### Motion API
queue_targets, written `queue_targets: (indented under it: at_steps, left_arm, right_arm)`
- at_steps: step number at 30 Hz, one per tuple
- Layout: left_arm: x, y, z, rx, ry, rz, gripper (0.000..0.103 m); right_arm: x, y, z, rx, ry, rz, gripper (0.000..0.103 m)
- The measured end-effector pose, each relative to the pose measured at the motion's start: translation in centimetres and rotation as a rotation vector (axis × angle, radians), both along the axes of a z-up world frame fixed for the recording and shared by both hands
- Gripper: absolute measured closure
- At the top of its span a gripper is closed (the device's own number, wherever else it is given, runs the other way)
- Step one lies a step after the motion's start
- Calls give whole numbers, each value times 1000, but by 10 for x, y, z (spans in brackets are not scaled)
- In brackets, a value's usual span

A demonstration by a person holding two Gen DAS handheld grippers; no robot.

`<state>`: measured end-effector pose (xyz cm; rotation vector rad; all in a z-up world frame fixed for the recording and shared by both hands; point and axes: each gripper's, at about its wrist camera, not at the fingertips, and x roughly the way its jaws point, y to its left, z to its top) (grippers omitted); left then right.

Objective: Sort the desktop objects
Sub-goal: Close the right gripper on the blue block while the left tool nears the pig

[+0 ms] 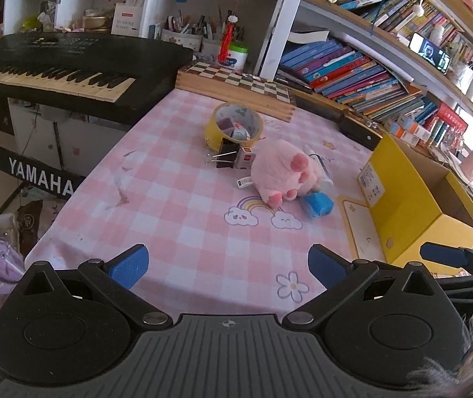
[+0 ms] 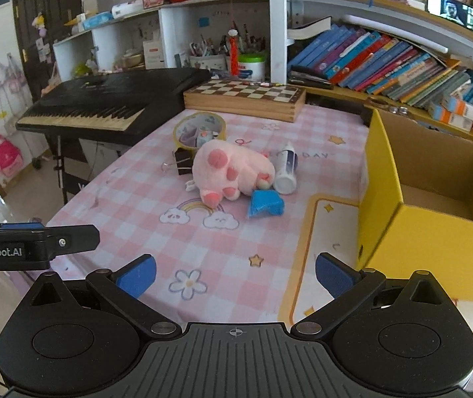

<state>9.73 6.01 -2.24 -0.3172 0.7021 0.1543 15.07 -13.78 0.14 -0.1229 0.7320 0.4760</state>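
A pink plush toy (image 1: 286, 172) (image 2: 229, 172) lies mid-table on the pink checked cloth. Beside it are a blue crumpled object (image 1: 317, 204) (image 2: 266, 204), a white bottle (image 2: 286, 169), a black binder clip (image 1: 226, 159) (image 2: 183, 161), a small red-and-white box (image 1: 244, 159) and a yellow tape roll (image 1: 236, 126) (image 2: 200, 129) with small items inside. An open yellow cardboard box (image 1: 412, 199) (image 2: 428, 205) stands at the right. My left gripper (image 1: 228, 267) is open and empty, well short of the objects. My right gripper (image 2: 234, 277) is open and empty, near the box.
A wooden chessboard case (image 1: 236, 89) (image 2: 246, 98) lies at the back of the table. A black Yamaha keyboard (image 1: 64, 66) (image 2: 110, 102) stands to the left, past the table edge. Shelves of books (image 1: 352, 69) (image 2: 385, 63) run behind and right.
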Motion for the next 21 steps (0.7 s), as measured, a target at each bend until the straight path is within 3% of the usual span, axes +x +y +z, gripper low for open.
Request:
queue_targets:
  at_steps: [2, 16, 21]
  left_arm:
    - [7, 1, 0, 0, 6, 4, 0]
    - [64, 6, -6, 13, 55, 11, 0]
    - [84, 13, -8, 15, 66, 16, 0]
  right_arm:
    - [8, 1, -1, -1, -1, 8, 5]
    - [65, 9, -20, -24, 71, 18, 6]
    - [82, 19, -27, -38, 89, 32, 13]
